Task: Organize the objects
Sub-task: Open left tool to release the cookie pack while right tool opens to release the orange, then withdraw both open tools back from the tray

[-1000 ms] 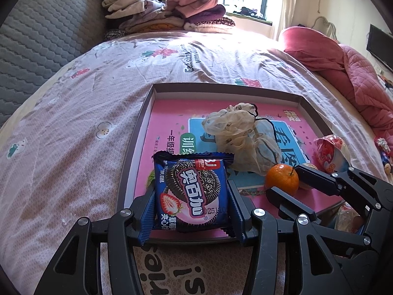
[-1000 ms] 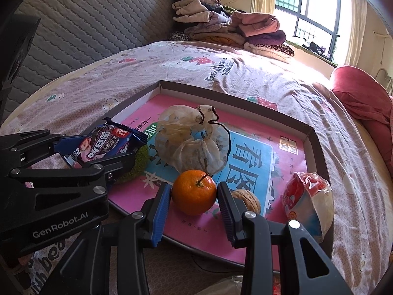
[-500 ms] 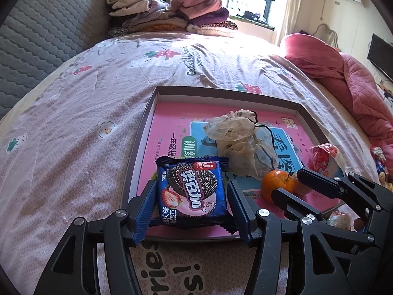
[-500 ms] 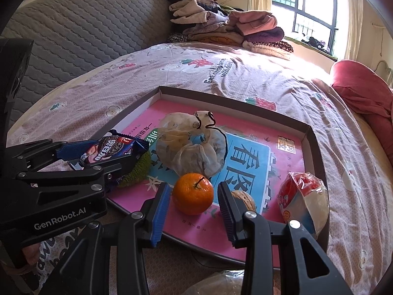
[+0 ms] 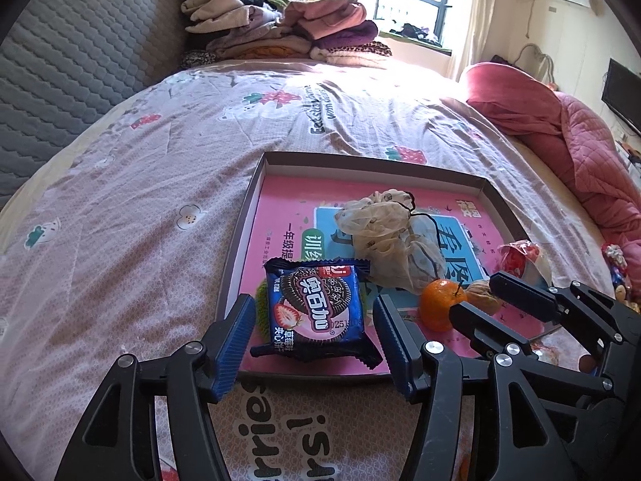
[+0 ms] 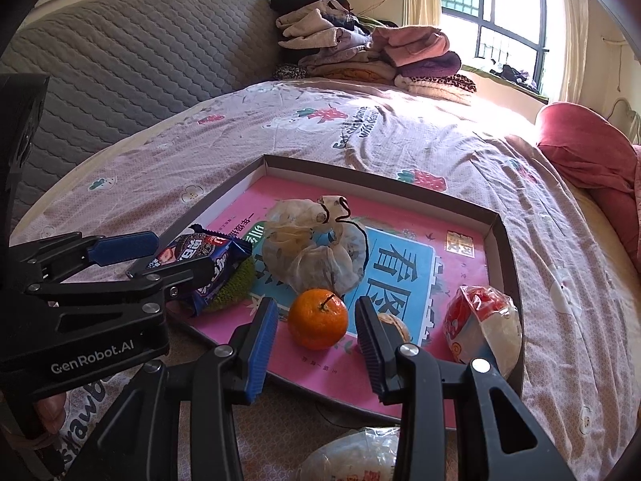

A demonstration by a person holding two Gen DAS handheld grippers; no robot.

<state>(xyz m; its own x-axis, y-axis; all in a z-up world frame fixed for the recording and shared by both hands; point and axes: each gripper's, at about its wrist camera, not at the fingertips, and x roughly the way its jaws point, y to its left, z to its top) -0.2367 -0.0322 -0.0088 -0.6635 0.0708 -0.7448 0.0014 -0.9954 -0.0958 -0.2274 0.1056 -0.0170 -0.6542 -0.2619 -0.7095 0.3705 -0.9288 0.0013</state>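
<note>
The left claw (image 5: 314,336) has just been opening around the blue foil biscuit packet (image 5: 316,312) lying low-centre in the shallow pink-lined cardboard tray (image 5: 372,162), while the right claw (image 6: 316,328) is standing open, straddling the small orange tangerine (image 6: 318,318) there, apparently both delivered.

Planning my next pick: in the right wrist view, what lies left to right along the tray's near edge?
Cookie packet → orange → walnut → red-and-white wrapped snack.
</note>
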